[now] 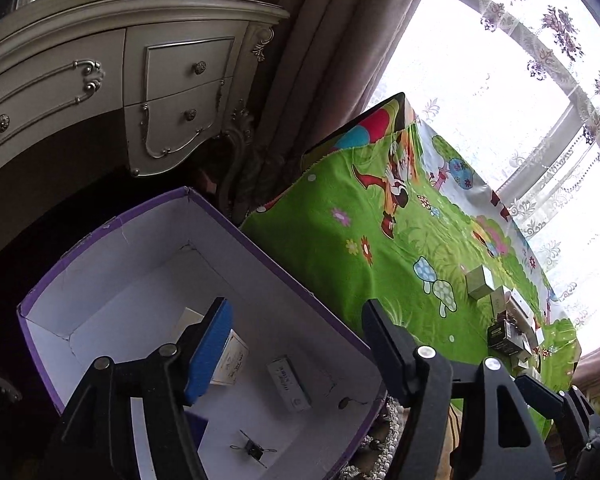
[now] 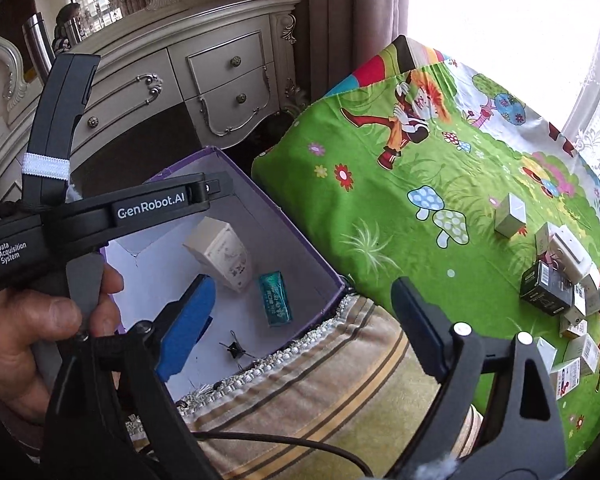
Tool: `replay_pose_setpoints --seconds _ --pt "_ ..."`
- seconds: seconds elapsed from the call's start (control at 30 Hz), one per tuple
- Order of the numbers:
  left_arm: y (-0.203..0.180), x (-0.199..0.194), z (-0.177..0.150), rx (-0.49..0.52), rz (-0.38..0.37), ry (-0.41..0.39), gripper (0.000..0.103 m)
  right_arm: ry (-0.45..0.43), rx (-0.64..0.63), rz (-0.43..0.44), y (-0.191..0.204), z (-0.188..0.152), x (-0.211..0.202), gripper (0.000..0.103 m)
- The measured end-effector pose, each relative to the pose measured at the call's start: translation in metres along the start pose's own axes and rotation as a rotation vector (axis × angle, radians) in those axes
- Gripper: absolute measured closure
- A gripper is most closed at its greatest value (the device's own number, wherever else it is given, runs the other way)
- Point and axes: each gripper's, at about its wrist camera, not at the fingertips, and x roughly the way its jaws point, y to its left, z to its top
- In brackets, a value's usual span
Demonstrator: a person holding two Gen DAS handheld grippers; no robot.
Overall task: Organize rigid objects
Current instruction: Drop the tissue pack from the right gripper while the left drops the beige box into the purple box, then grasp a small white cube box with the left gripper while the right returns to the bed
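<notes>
bedroom; left gripper (image 2: 216,188) reads "genrobot.ai"

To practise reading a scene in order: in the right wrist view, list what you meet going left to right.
Hand → white carton → teal packet → mushroom print → cluster of small boxes.

Purple box (image 2: 300,236), green cartoon-print cloth (image 2: 400,280)

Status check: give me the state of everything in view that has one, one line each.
Left gripper: open, holding nothing.
Right gripper: open, holding nothing.
Purple box: lidless, partly filled.
White carton: lying in the box.
Teal pack: flat in the box.
Binder clip: in the box.
Dresser drawers: shut.
</notes>
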Motion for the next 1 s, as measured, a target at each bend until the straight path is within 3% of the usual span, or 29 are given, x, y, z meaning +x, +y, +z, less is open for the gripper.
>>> replay_pose_setpoints --seconds 0.27,0.7,1.0 --pt "-0.040 -0.001 -0.012 0.134 -0.036 -0.044 0.035 -0.043 0.127 -0.145 -0.059 -0.034 -0.033 0.012" --pt "-0.112 0.012 -0.039 0.263 -0.185 0.095 0.035 -0.019 0.352 -0.280 -0.169 -0.106 -0.078 0.012" --pt "-0.152 0.028 -0.051 0.341 -0.211 0.157 0.035 0.016 0.429 -0.304 -0.219 -0.138 -0.083 0.012"
